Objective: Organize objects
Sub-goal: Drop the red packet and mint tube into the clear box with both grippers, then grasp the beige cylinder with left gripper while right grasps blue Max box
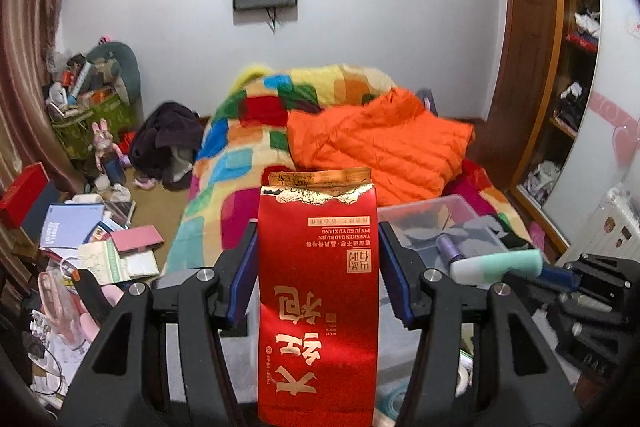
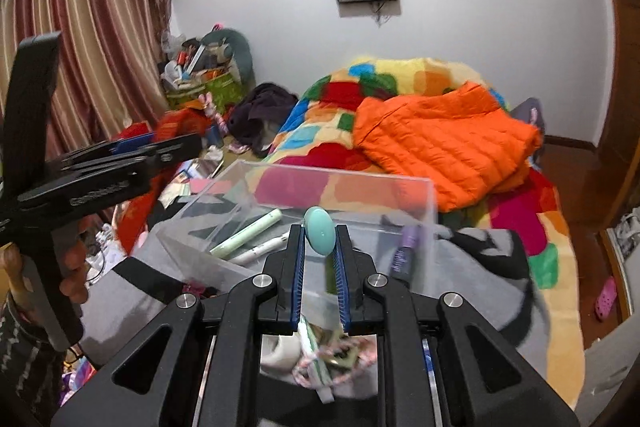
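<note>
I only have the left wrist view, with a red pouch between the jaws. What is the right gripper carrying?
Observer: The right gripper is shut on a mint-green tube, its rounded end sticking out past the jaws.
Operator: Is anything already in the clear box?
Observer: Yes, the clear plastic box holds a pale green tube and a white tube lying side by side.
Operator: Where is that box relative to the right gripper?
Observer: Directly ahead of it and a little lower, resting on grey cloth on the bed.
</note>
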`<state>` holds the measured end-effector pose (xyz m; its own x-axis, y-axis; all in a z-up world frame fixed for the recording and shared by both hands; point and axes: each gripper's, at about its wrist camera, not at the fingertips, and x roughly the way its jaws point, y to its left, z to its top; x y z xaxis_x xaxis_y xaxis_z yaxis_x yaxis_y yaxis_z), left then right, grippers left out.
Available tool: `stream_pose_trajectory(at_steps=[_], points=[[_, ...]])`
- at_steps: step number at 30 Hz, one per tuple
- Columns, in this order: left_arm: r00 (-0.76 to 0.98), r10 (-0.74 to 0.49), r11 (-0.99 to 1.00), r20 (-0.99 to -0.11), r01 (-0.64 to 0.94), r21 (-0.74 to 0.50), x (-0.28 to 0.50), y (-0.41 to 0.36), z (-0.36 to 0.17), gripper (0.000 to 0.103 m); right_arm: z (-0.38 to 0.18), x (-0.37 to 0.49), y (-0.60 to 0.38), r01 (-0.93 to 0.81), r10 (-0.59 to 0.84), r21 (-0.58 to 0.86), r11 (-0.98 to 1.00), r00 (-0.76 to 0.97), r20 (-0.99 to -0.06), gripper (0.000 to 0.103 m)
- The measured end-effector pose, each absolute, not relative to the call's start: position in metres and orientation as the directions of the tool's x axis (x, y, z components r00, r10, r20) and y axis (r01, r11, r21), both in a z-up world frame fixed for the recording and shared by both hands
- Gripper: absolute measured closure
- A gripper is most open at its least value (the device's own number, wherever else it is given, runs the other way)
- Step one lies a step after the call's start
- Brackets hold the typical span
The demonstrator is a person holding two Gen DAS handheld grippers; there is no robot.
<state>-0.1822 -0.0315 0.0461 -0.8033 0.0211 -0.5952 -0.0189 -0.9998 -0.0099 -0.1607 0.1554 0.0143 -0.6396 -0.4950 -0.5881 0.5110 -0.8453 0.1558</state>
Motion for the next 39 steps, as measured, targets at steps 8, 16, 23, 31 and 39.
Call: stream_pose_trajectory(at_steps=[8,16,23,31,39], points=[[-0.686,0.002,-0.997,-0.727,-0.056,0.051,-0.230,-0.017,0.005,0.047,-0.016,-0.195,0.132,0.533,-0.515,0.210,-0.819,-0.523,-0.679,0.090],[-0.652,0.048,-0.994,-0.756,-0.105,0.027,-0.234,-0.006,-0.007,0.047,-0.031,-0.205,0.127,0.533,-0.465,0.170,-0.829,-0.487,-0.739,0.090],[-0.655,0.063,-0.994,-0.753,-0.111,0.013,-0.228,-0.003,0.002,0.046,-0.028,-0.199,0.129,0.535,-0.406,0.084,-0.841,-0.520,-0.752,0.090],[-0.723,0.057,-0.994,-0.688,-0.104,0.027,-0.187,-0.005,0.026,0.028,-0.004,-0.176,0.149,0.524,-0.390,0.029,-0.851,-0.593,-0.704,0.077],[-0.746,0.044,-0.996,-0.665,-0.085,0.030,-0.138,-0.008,0.026,0.014,0.015,-0.145,0.180,0.470,-0.346,-0.025,-0.882,-0.683,-0.643,0.046]])
